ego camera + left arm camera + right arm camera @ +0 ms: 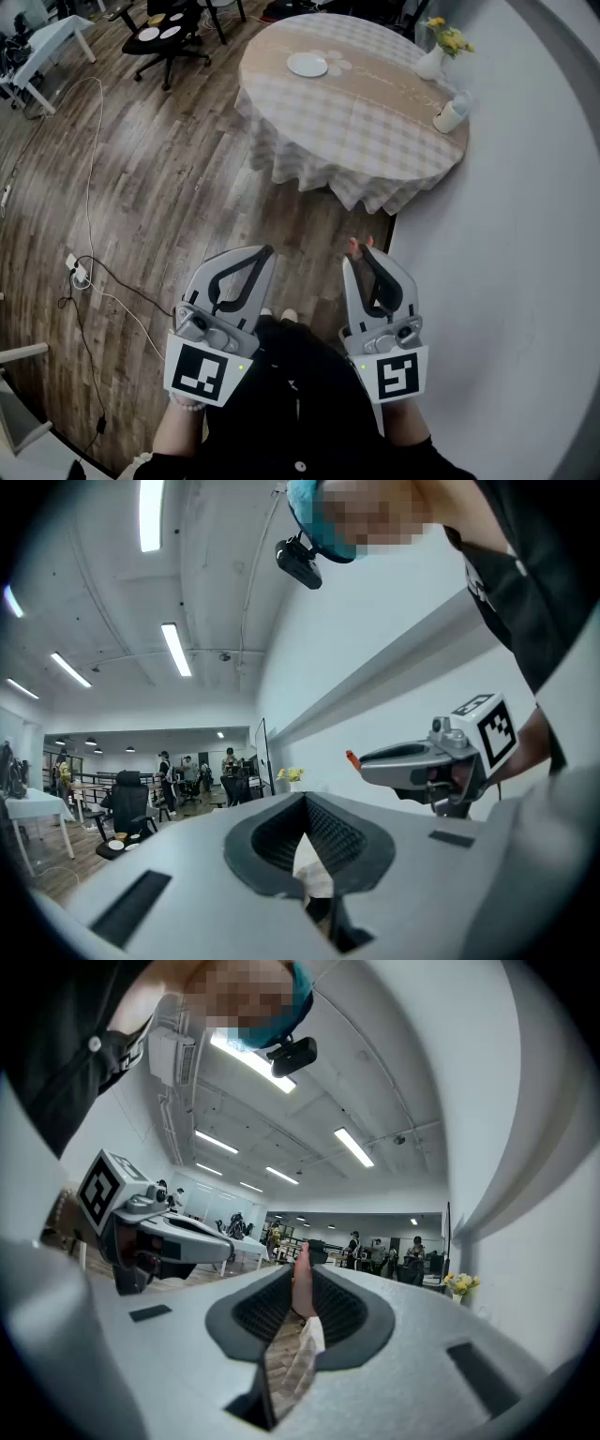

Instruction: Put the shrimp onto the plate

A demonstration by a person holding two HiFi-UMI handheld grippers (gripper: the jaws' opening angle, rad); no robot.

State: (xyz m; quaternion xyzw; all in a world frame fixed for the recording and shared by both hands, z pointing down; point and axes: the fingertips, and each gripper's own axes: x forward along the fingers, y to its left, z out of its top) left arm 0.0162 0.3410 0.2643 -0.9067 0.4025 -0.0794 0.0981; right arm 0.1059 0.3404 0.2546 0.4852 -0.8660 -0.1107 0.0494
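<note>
Already the right gripper point(362, 251) pinches the shrimp point(302, 1283), the left gripper point(265, 253) closed empty; reaching the distant plate point(307, 64) remains.

Bright, even light comes from ceiling strip lights point(176, 649). Fisheye bending and dark corners mark every view; shadows are soft.

No legible text, labels, numbers anywhere.

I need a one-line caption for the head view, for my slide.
Right gripper holds the shrimp; the white plate lies ahead on the round table.
</note>
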